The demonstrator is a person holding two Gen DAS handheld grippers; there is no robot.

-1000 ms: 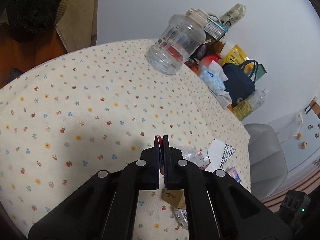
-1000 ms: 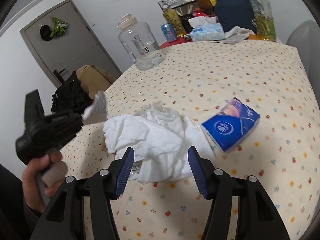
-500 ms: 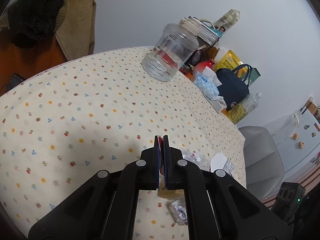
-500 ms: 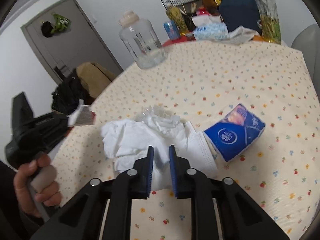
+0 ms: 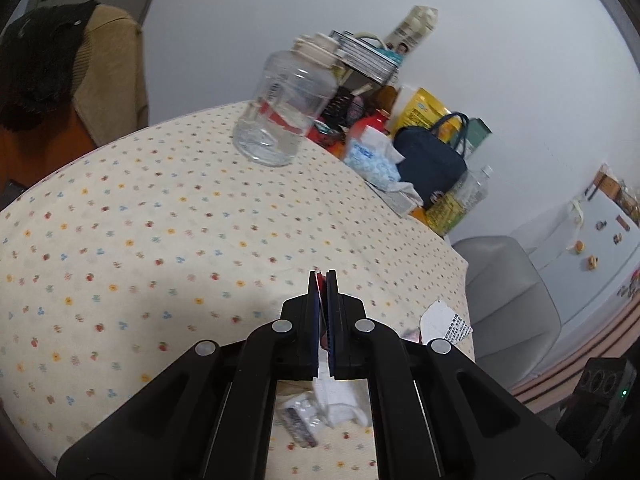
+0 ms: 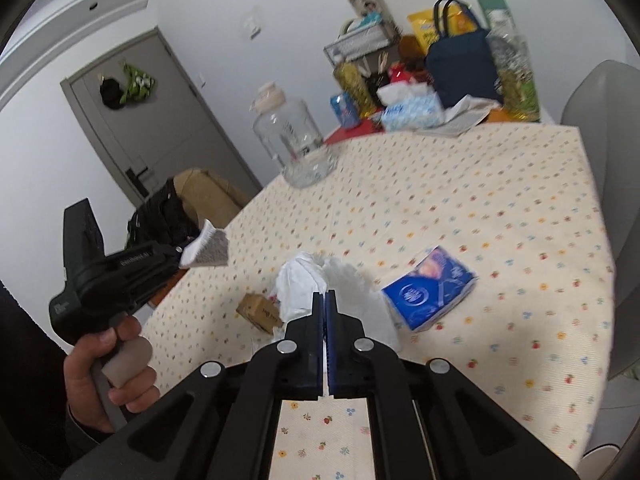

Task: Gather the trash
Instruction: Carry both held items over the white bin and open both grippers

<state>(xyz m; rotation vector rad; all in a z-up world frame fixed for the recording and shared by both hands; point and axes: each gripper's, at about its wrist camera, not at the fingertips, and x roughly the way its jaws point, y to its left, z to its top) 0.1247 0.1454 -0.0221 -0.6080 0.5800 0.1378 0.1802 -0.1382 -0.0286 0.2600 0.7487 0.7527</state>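
**Both hand-held grippers clamped on trash, lifting it off the desk**

The right hand-held gripper (image 6: pixel 325 300) has just been closing, and its jaws now stand together, pinching a fold of the crumpled white tissue (image 6: pixel 298 288) that bunches up just ahead of its tips, apparently so the wad comes up in one piece. The left hand-held gripper (image 5: pixel 321 280) is likewise shut, gripping a torn wrapper scrap (image 6: pixel 206 249) whose white end sticks out past its fingertips, held clear of the desk (image 5: pixel 160 220), presumably to carry it off. Still lying on the cloth are a small brown box (image 6: pixel 260 312) just left of the right gripper and a blue tissue pack (image 6: pixel 430 298) to its right; the pack looks unopened and may not be trash.
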